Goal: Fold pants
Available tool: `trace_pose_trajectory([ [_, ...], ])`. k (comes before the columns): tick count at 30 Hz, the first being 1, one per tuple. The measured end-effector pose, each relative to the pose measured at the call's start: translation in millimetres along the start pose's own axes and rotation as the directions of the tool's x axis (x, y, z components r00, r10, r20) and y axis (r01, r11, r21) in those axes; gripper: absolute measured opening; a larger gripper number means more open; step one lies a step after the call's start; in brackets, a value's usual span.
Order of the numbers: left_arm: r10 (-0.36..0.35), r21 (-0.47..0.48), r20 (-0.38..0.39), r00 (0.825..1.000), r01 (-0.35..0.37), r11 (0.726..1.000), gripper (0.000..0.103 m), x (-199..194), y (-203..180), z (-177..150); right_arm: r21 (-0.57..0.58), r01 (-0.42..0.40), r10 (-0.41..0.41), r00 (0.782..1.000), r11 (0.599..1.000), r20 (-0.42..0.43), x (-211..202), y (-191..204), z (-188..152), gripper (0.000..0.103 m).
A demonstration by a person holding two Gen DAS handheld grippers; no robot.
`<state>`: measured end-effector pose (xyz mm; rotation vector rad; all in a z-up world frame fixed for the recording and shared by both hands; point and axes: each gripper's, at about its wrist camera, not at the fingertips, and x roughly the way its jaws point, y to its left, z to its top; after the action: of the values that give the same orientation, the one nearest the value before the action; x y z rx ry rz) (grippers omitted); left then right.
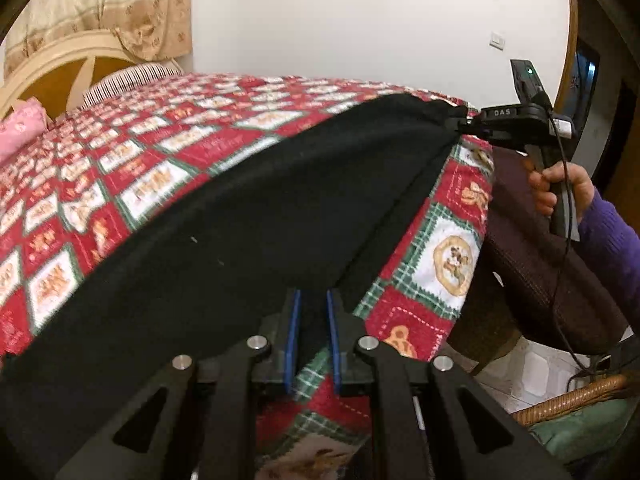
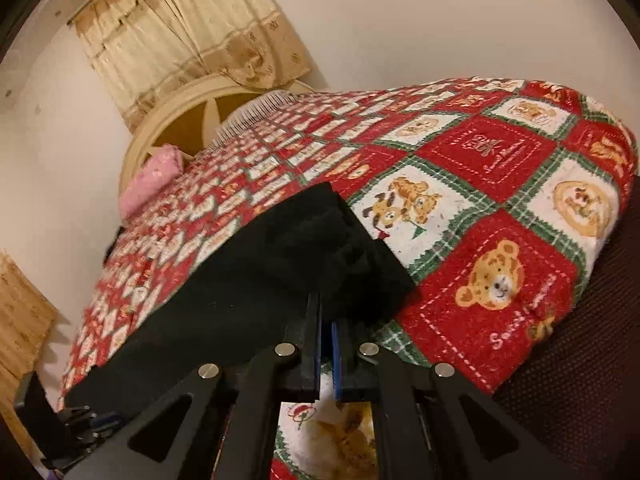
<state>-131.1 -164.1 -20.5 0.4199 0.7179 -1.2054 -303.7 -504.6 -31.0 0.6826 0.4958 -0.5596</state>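
A: How many things?
B: One soft black pants (image 1: 248, 216) lying across one checked quilt (image 1: 448, 240).
A: Grippers?
B: Two: left gripper (image 1: 312, 312) at six o'clock, right gripper (image 2: 326, 328), both clamped on pants.

Bed covered by a red, white and green patchwork quilt (image 2: 500, 152) printed with teddy bears and cookie motifs. Arched cream headboard (image 2: 192, 100) at the far end, with a pink pillow (image 2: 150, 180) and a striped pillow (image 1: 132, 78) against it. Beige patterned curtain (image 2: 180, 28) above the headboard. White wall bearing a light switch (image 1: 497, 41). Dark brown cushion (image 1: 536, 256) beside the bed; wicker chair (image 1: 572, 398) on the tiled floor
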Motion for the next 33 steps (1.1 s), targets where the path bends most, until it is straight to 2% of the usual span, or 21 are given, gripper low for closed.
trace_pose_trajectory([
  [3,0.019,-0.003,0.018,1.0,-0.019,1.0,0.015,-6.6,4.7,3.8,0.065,-0.029,0.026,0.998,0.997,0.05,-13.4,-0.3,1.2,0.005],
  [6,0.043,-0.01,0.034,0.998,-0.043,0.999,0.024,-14.9,10.7,3.2,0.036,0.046,-0.05,0.993,0.998,0.103,-31.1,23.3,-9.5,0.009],
  [7,0.048,-0.016,0.044,0.998,-0.047,0.999,0.027,-19.0,13.1,1.6,0.023,0.047,-0.049,0.992,0.999,0.114,-36.9,34.1,-17.2,0.011],
  [9,0.035,-0.036,0.064,0.997,-0.033,0.999,0.05,-26.5,17.3,-2.1,0.014,0.03,-0.031,0.993,0.999,0.113,-42.2,51.1,-31.8,0.027],
  [10,0.024,-0.044,0.069,0.997,-0.021,0.999,0.057,-29.2,19.3,-4.3,0.015,0.033,-0.035,0.993,0.999,0.117,-43.0,55.3,-36.5,0.051],
  [11,0.023,-0.043,0.07,0.997,-0.02,0.999,0.064,-31.3,19.5,-6.0,0.024,0.053,-0.056,0.989,0.998,0.139,-45.1,60.9,-42.8,0.07],
  [13,0.04,-0.033,0.077,0.996,-0.038,0.999,0.065,-35.8,19.5,-9.5,0.037,0.09,-0.094,0.983,0.995,0.157,-45.1,67.4,-47.1,0.072],
  [14,0.045,-0.032,0.08,0.996,-0.042,0.999,0.065,-38.1,20.0,-11.0,0.025,0.071,-0.074,0.987,0.997,0.144,-42.3,72.3,-48.1,0.072],
  [15,0.053,-0.038,0.087,0.995,-0.05,0.998,0.065,-40.8,21.8,-12.5,0.002,0.001,-0.001,0.994,1.0,0.108,-36.3,79.9,-50.2,0.071],
  [17,0.071,-0.073,0.102,0.992,-0.064,0.995,0.065,-46.7,29.2,-14.9,-0.025,-0.102,0.103,0.995,0.994,0.02,-21.4,98.1,-62.9,0.057],
  [18,0.076,-0.099,0.108,0.991,-0.065,0.993,0.065,-49.1,34.3,-16.3,-0.037,-0.139,0.137,0.99,0.99,-0.033,-11.1,108.3,-71.9,0.054],
  [19,0.081,-0.129,0.112,0.99,-0.066,0.989,0.065,-51.9,40.8,-18.1,-0.043,-0.15,0.147,0.987,0.988,-0.057,-4.8,113.0,-78.1,0.049],
  [22,0.106,-0.195,0.11,0.988,-0.084,0.977,0.065,-58.6,59.3,-22.9,-0.054,-0.127,0.12,0.985,0.99,-0.122,21.6,124.9,-96.0,0.048],
  [27,0.137,-0.259,0.119,0.983,-0.102,0.961,0.065,-65.3,77.5,-29.0,-0.036,-0.135,0.131,0.987,0.99,-0.09,31.7,132.5,-94.7,0.046],
  [29,0.132,-0.276,0.119,0.984,-0.095,0.956,0.065,-64.8,81.0,-30.9,-0.001,-0.161,0.16,0.982,0.987,-0.096,38.1,132.4,-91.7,0.03],
  [30,0.13,-0.284,0.117,0.985,-0.093,0.954,0.065,-63.6,81.7,-30.9,0.011,-0.161,0.161,0.982,0.987,-0.103,41.2,131.5,-92.4,0.027],
  [31,0.129,-0.284,0.116,0.985,-0.091,0.955,0.065,-64.4,81.5,-31.6,0.031,-0.156,0.159,0.981,0.987,-0.113,45.7,131.1,-91.1,0.019],
  [32,0.128,-0.279,0.116,0.985,-0.091,0.956,0.065,-64.4,80.6,-31.5,0.057,-0.153,0.159,0.979,0.987,-0.128,50.1,127.3,-91.8,0.006],
  [33,0.13,-0.274,0.118,0.984,-0.093,0.957,0.065,-65.2,79.5,-32.0,0.065,-0.15,0.158,0.978,0.986,-0.134,50.7,125.4,-93.0,0.003],
])
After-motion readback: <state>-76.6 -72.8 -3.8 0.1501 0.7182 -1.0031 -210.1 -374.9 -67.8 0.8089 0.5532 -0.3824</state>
